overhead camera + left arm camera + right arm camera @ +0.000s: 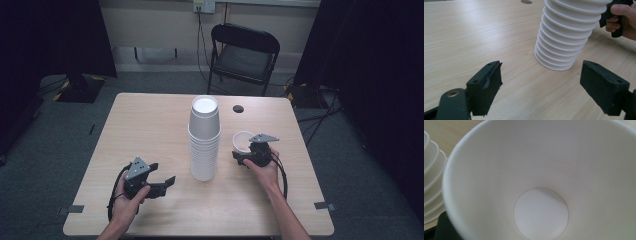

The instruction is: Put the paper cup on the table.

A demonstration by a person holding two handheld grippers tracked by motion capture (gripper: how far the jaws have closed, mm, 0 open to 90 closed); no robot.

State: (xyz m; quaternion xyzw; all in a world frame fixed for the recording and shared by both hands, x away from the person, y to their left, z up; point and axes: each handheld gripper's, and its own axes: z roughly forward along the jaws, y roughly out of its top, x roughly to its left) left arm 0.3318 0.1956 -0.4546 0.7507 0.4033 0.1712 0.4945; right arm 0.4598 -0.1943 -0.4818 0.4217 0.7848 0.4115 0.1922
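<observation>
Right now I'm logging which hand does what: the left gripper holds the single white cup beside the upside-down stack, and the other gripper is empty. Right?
Not quite: the right gripper holds the single cup, as the high view shows. The left gripper is empty, jaws wide apart. The stack is upside down.

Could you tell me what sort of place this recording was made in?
Probably a lab or studio room set up for recording: a bare wooden table on grey carpet, black curtains at both sides, a folding chair, and cables running to a wall socket.

Dim room, soft overhead light, table glare, blurred close-up cup
</observation>
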